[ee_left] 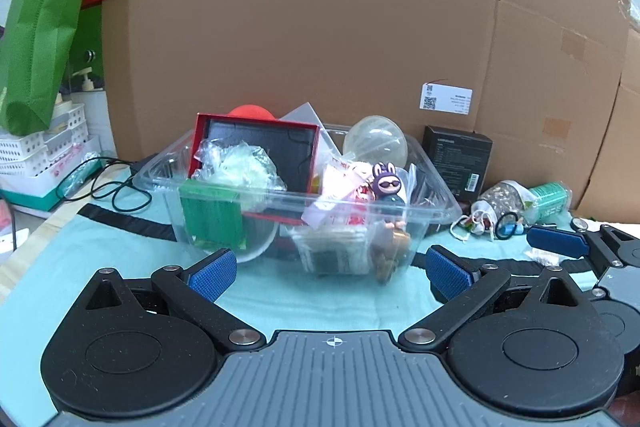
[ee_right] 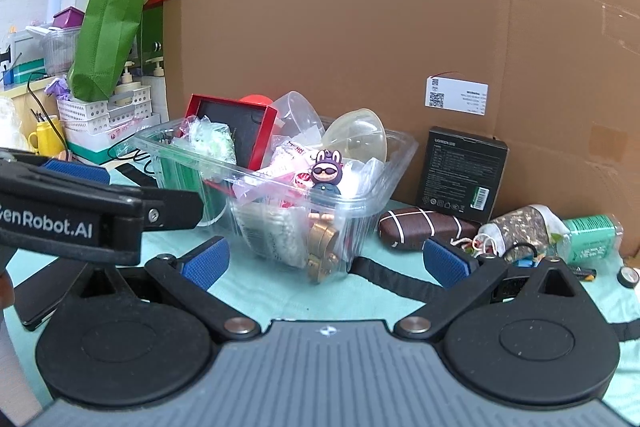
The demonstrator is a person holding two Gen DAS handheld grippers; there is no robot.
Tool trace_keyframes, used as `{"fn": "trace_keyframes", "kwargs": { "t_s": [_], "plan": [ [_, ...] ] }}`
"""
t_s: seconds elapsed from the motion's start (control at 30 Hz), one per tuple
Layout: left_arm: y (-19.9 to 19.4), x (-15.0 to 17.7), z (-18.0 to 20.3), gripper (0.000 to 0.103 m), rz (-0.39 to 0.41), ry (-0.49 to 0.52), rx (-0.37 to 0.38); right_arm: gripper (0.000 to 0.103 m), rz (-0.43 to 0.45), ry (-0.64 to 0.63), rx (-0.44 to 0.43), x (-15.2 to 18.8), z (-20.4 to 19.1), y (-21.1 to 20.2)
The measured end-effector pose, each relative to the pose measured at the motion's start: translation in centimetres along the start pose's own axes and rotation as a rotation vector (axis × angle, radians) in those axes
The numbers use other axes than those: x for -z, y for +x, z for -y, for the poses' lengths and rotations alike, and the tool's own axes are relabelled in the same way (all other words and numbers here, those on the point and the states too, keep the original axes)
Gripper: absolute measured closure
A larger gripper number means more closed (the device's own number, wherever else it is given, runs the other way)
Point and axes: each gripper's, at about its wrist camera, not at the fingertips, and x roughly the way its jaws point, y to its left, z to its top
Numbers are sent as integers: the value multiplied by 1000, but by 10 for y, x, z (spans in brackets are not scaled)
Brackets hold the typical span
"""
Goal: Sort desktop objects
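Between my left fingers (ee_left: 328, 273) is only air; they are spread wide, and my right fingers (ee_right: 326, 261) are wide apart and hold nothing too. Just ahead of both sits the tub (ee_left: 436, 215), full of small things, with a bunny toy (ee_left: 386, 183) on top. To the right, on the bench (ee_right: 280, 291), lie a brown case (ee_right: 424, 229), a black box (ee_right: 464, 173) and some bags (ee_right: 524, 227). I think the next step is to pick one of these. The case has open room around it. The cardboard wall (ee_right: 360, 27) stands close behind.
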Motion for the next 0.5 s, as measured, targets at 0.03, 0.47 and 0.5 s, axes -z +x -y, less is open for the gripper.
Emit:
{"fn": "trace_keyframes", "kwargs": {
  "t_s": [0.03,0.47,0.5],
  "plan": [
    [-2,1,0,0,0,3,-2,0,2,1,3,0,-1,-2],
    [-12,11,-5,0,2,-13,5,0,9,-2,19,4,-5,-11],
    [-12,11,-5,0,-1,-16,0,0,10,-2,21,4,-4,-11]
  ]
}}
